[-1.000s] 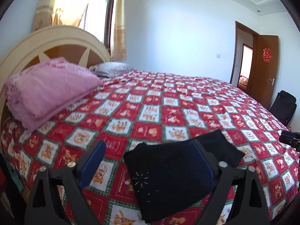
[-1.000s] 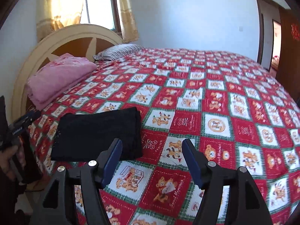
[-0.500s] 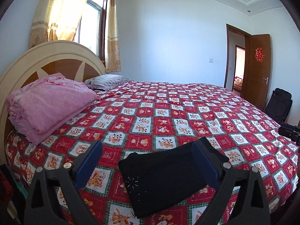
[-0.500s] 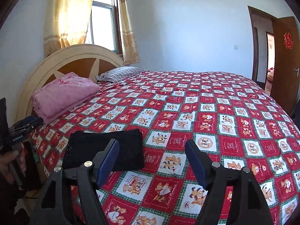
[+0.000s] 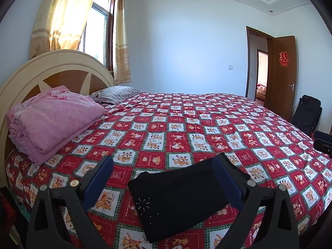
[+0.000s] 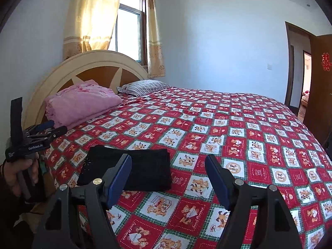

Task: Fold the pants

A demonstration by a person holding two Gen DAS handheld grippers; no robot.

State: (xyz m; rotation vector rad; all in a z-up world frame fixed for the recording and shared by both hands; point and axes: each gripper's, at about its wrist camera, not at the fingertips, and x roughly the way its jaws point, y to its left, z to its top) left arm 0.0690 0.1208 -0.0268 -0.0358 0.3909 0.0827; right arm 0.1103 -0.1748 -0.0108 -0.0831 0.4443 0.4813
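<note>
The folded black fabric pants [image 5: 182,199] lie flat on my red-and-white patchwork bedspread [image 5: 186,132]. My left gripper [image 5: 164,178] has just been widening, nothing clamped. My right gripper [image 6: 168,178], jaws apart and empty, has the pants at ten o'clock.

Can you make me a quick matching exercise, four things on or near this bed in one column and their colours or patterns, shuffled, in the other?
Things:
1. pants
2. blanket
3. pillow
4. door

Looks:
A. striped
B. brown
C. black
D. pink

Pairs: 1-C, 2-D, 3-A, 4-B
</note>
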